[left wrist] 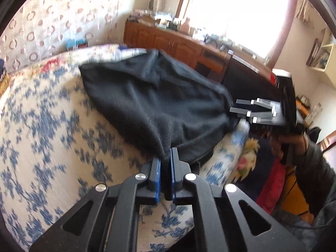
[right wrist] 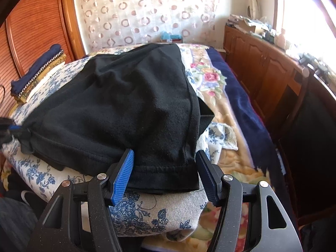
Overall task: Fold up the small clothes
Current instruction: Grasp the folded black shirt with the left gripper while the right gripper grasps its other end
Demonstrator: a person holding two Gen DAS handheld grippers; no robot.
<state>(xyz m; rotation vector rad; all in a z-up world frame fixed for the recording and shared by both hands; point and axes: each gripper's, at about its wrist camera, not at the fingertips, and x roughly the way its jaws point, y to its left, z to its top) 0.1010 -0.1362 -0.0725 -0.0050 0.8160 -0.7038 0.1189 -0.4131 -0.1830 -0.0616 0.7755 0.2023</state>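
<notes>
Left wrist view: the left gripper (left wrist: 166, 168) has its blue-padded fingers pinched tight on one corner of a black fleece garment (left wrist: 151, 96), which lies on a blue-flowered cushion (left wrist: 42, 126) on the bed. In the right wrist view, the right gripper (right wrist: 166, 172) has its fingers spread wide on either side of the garment's near hem, not yet clamped. The fold looks just begun; next, the right fingers likely must close on that hem.
</notes>
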